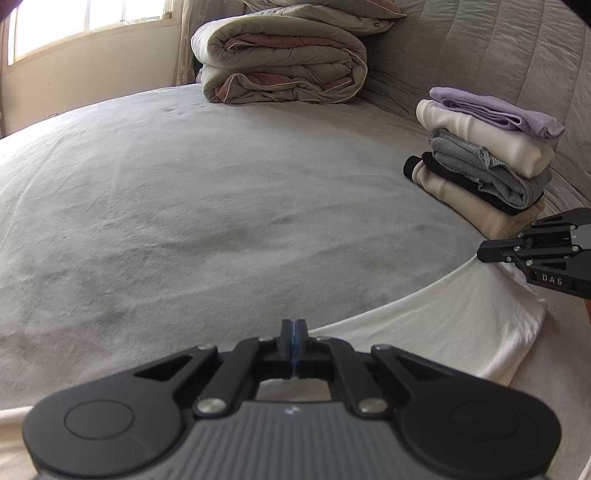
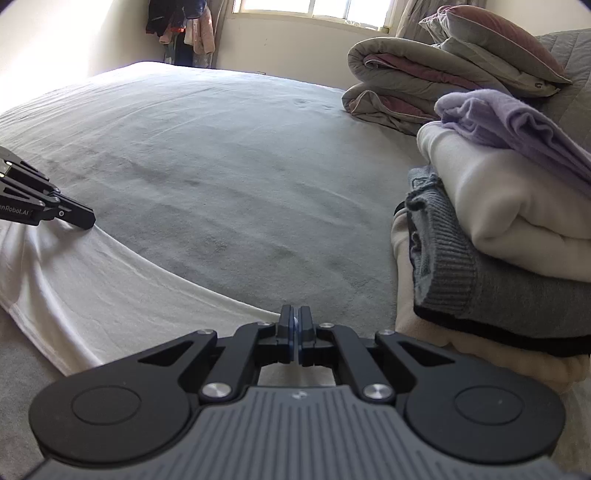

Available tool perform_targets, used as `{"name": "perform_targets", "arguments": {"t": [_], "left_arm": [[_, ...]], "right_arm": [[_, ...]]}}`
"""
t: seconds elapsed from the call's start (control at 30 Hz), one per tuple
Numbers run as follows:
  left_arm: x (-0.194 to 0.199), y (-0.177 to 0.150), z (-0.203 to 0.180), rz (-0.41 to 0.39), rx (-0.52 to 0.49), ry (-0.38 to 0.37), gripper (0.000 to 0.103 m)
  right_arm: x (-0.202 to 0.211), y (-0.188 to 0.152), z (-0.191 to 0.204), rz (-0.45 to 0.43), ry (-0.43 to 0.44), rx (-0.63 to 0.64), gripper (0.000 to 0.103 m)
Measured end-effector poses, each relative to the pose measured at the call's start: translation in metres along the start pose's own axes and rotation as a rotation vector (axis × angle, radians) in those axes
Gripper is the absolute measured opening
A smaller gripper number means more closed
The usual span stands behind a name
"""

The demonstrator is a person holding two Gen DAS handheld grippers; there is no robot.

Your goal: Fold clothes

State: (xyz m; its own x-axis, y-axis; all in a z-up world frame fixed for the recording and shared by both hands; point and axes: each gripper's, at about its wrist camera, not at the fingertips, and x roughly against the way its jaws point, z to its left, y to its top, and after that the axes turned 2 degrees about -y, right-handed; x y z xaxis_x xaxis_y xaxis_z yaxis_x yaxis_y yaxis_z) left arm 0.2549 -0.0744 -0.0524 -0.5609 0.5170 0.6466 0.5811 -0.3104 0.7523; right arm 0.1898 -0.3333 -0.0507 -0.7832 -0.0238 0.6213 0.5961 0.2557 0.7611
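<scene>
A white garment [image 1: 424, 332] lies flat on the grey bed sheet [image 1: 221, 184], near the front. My left gripper [image 1: 293, 326] is shut, its tips pinching the garment's far edge. In the right wrist view the left gripper [image 2: 88, 221] shows at the left, with the white garment [image 2: 110, 288] drawn up into a small peak at its tip. My right gripper [image 2: 295, 314] is shut on the same far edge further right. From the left wrist view the right gripper [image 1: 482, 254] nips the cloth's corner beside the stack.
A stack of folded clothes [image 1: 487, 158], lilac on top, then cream, grey, black and beige, stands just right of the right gripper [image 2: 498, 221]. A folded duvet [image 1: 280, 62] and a pillow [image 2: 498, 40] lie at the bed's far end. Clothes hang in the room's corner [image 2: 184, 29].
</scene>
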Motion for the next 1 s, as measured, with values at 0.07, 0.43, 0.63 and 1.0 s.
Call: {"name": "perform_targets", "arguments": {"t": [0.07,0.43,0.63,1.0], "left_arm": [[0.002,0.001,0.002,-0.039,0.019,0.008,0.0],[-0.015,-0.014,0.01,-0.097,0.043,0.036,0.0],[-0.012,-0.01,-0.003,-0.087,-0.007,0.079,0.007],[0.051,-0.037,-0.054,-0.165,-0.002,-0.045,0.053]], "right_arm": [[-0.004,0.005,-0.001,-0.011,-0.021,0.008,0.0],[-0.046,0.013,0.008,-0.011,-0.084,0.029,0.0],[-0.038,0.014,0.002,-0.003,-0.084,-0.073,0.022],[0.046,-0.031,-0.041,-0.035,-0.007,-0.438,0.044]]}}
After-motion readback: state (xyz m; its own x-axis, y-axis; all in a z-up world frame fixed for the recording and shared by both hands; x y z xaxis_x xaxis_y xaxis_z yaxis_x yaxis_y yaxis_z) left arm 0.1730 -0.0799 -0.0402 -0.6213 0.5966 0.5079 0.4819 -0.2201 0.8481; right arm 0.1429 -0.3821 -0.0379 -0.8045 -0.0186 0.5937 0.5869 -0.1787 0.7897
